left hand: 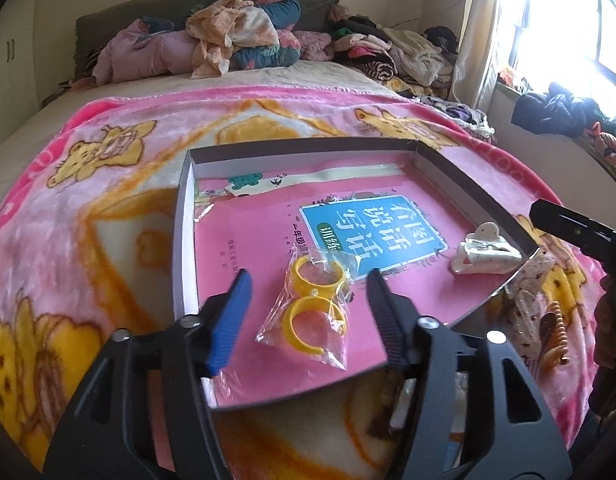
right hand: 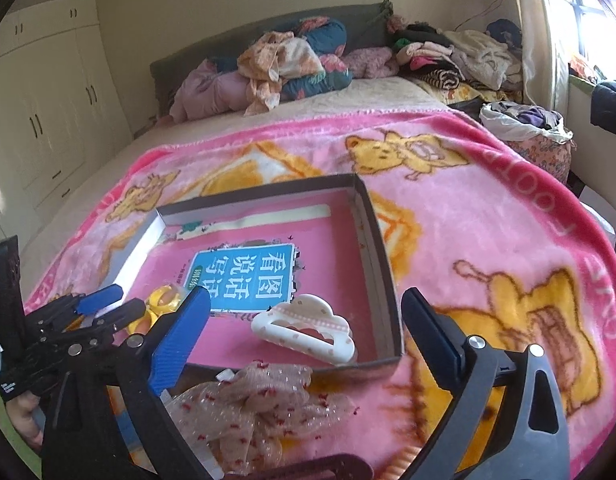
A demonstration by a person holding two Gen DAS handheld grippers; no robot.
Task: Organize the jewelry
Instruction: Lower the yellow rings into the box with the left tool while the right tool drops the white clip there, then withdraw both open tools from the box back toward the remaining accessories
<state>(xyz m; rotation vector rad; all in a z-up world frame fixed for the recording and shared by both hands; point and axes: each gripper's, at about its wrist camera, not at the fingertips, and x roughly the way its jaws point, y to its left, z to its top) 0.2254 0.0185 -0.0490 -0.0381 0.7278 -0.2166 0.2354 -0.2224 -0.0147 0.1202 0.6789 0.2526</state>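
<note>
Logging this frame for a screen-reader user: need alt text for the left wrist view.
The open left gripper hovers over a clear packet of yellow rings lying in a shallow box lined with a pink booklet. A white hair claw sits in the box's right corner. The box rests on a pink cartoon blanket on a bed, with piled clothes behind.

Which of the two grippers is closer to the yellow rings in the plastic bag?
Left. The left gripper straddles the bagged yellow rings, jaws open. The right gripper is off to their right, by the white hair clip.
</note>
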